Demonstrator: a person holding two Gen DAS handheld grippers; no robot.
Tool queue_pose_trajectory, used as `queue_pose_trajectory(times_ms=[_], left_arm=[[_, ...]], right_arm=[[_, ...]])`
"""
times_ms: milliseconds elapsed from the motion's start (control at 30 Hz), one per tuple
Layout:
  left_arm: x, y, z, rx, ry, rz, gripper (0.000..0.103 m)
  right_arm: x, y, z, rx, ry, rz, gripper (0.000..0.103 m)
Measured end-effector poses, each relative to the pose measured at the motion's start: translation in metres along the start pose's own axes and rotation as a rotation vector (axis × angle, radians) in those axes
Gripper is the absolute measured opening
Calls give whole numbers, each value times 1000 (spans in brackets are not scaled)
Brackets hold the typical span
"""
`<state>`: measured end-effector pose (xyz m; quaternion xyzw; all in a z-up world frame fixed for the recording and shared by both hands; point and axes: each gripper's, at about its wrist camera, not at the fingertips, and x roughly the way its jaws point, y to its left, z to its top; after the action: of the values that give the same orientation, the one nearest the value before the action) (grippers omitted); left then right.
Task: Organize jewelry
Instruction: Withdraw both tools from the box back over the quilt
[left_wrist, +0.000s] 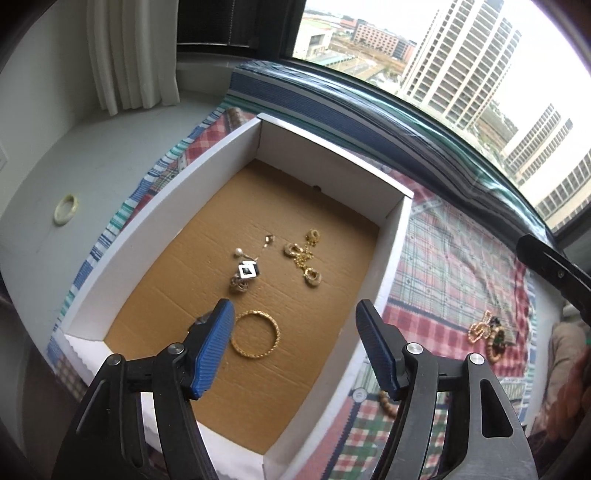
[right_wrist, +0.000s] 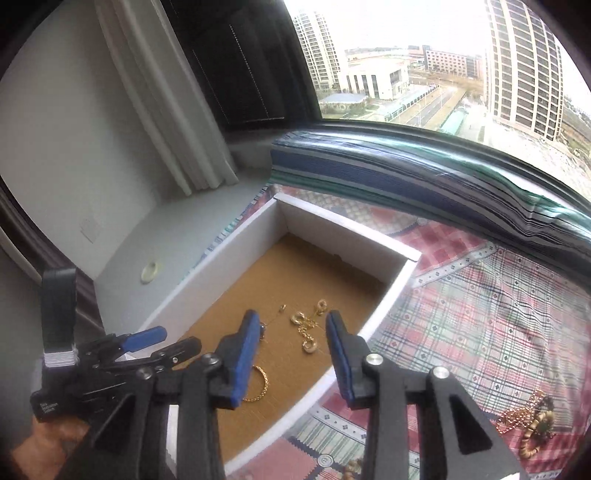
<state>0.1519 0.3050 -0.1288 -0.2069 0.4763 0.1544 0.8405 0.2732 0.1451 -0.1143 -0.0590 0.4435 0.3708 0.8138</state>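
A white box (left_wrist: 155, 206) with a brown cardboard floor holds jewelry: a gold twisted bangle (left_wrist: 255, 334), a gold chain with hoop earrings (left_wrist: 304, 258), and a pearl piece with a black square pendant (left_wrist: 245, 271). My left gripper (left_wrist: 295, 325) hangs open over the box's near end, with the bangle lying on the floor below beside its left finger. My right gripper (right_wrist: 291, 332) is open above the box (right_wrist: 221, 251), empty, with the gold chain (right_wrist: 306, 328) seen between its fingers and the bangle (right_wrist: 260, 384) half hidden. The left gripper (right_wrist: 177, 341) shows at the left.
A tangle of gold chain and beaded pieces (left_wrist: 487, 332) (right_wrist: 532, 424) lies on the plaid cloth (left_wrist: 454, 258) right of the box. A pale jade ring (left_wrist: 65, 209) sits on the grey sill at the left. Wooden beads (left_wrist: 386, 400) lie by the box's near corner. The window and a striped cushion run along the back.
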Motion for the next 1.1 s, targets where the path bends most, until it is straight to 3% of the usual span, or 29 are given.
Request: queue_pose_trajectory(times_ms=[133, 333, 500, 667, 800, 1100], left_arm=[[-29, -48, -47, 88, -11, -25, 73], [-35, -111, -121, 199, 48, -57, 73], [-23, -149, -165, 305, 90, -36, 73], [-23, -172, -186, 342, 100, -48, 73], [-25, -179, -193, 346, 95, -49, 73], [-29, -172, -191, 325, 76, -34, 73]], right_arm=[[-65, -28, -41, 13, -57, -95, 43], [-134, -73, -134, 73, -35, -262, 43], [-159, -101, -215, 143, 35, -376, 43], [-167, -117, -267, 213, 68, -398, 43], [-168, -119, -288, 226, 67, -386, 43], [-172, -110, -287, 232, 39, -372, 43]])
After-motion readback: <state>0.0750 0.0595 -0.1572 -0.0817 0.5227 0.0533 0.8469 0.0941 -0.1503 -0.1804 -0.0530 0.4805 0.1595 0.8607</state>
